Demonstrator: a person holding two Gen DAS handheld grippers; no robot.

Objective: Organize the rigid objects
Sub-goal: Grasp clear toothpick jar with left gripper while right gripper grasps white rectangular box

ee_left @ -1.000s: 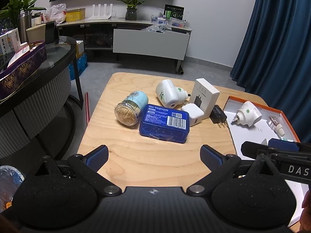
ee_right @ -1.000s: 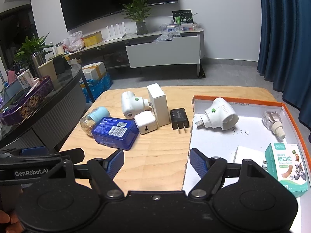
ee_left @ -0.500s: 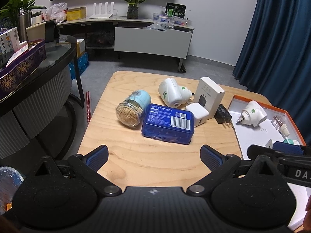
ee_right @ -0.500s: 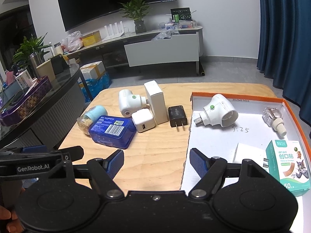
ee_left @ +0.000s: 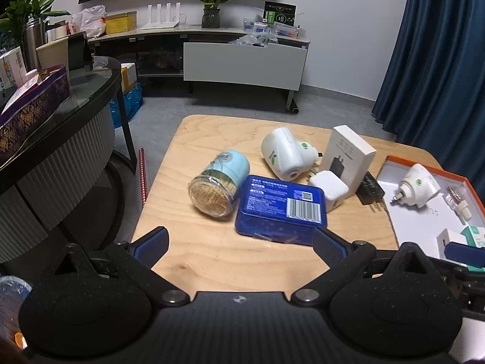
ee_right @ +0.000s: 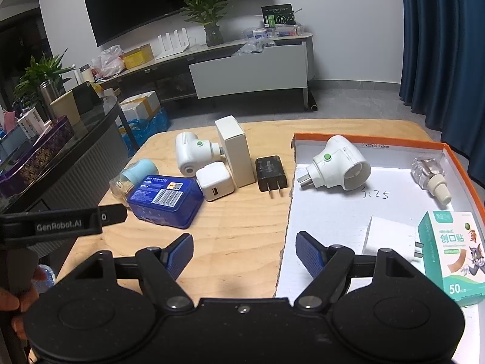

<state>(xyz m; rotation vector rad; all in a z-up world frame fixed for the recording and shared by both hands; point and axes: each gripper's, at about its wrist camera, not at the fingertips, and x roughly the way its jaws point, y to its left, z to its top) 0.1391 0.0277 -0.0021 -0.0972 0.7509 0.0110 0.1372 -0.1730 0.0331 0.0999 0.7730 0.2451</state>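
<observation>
On the wooden table (ee_left: 212, 251) lie a blue tin (ee_left: 282, 212), a toothpick jar (ee_left: 218, 189) on its side, a white plug-in device (ee_left: 285, 153), a white USB charger (ee_left: 329, 191), a white box (ee_left: 347, 154) and a black adapter (ee_left: 371, 188). The orange-rimmed tray (ee_right: 454, 163) holds a white plug-in device (ee_right: 336, 166), a clear bottle (ee_right: 430, 176), a white charger (ee_right: 389, 235) and a bandage box (ee_right: 451, 254). My left gripper (ee_left: 239, 245) is open and empty, just short of the blue tin (ee_right: 166, 201). My right gripper (ee_right: 244, 256) is open and empty over the tray's left edge.
A dark round table (ee_left: 60, 127) with a purple box stands at the left. A TV cabinet (ee_left: 242, 66) stands at the back across grey floor. Blue curtains (ee_left: 439, 60) hang at the right.
Both grippers have moved forward toward the objects, which look larger and nearer. Both stay open and empty. No object has moved.
</observation>
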